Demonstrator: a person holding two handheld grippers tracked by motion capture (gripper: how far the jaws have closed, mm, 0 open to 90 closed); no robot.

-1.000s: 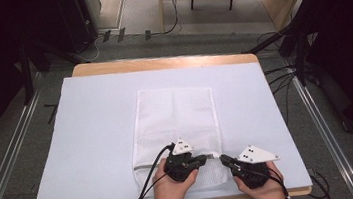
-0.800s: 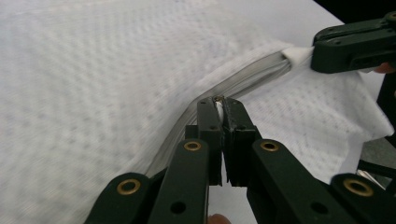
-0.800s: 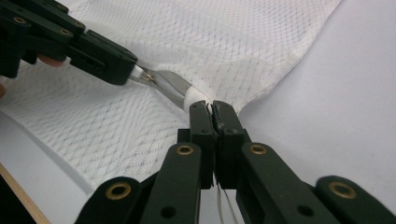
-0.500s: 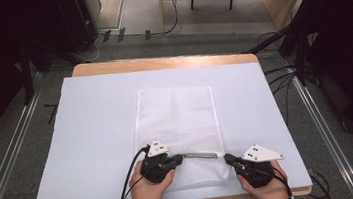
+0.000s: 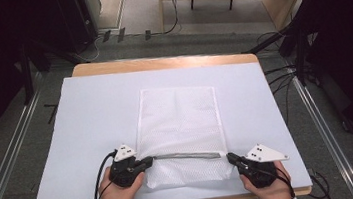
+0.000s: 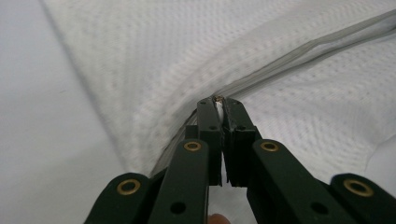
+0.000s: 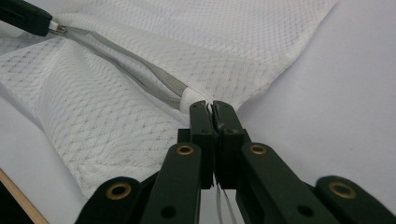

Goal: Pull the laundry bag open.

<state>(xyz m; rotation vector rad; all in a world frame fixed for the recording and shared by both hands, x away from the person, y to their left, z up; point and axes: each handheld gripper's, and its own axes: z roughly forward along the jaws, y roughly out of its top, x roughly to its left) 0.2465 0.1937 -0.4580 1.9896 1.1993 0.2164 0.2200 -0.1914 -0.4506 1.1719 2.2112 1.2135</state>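
Flat on the table, the white mesh bag [image 5: 180, 129] has its grey zipper [image 5: 186, 155] clamped between left claw [image 5: 147, 161] and right claw [image 5: 231, 157].

A white mesh bag [image 5: 180, 129] of soft woven cloth lies flat, its surface a fine net of small holes, matt and slightly rough. A grey zipper [image 5: 186, 155] runs across it between the two grippers, a smooth tape with a faint sheen beside the dull netting. At the tips of the left gripper [image 6: 218, 100] a small brass-coloured metal piece glints. The left gripper and the right gripper [image 7: 212, 106] are matt black plastic, with shiny brass-coloured rivets set in the arms behind the fingers. Under the bag, a smooth, matt white sheet [image 5: 90, 114] covers a table [image 5: 160, 62] with a pale, smooth wooden edge.
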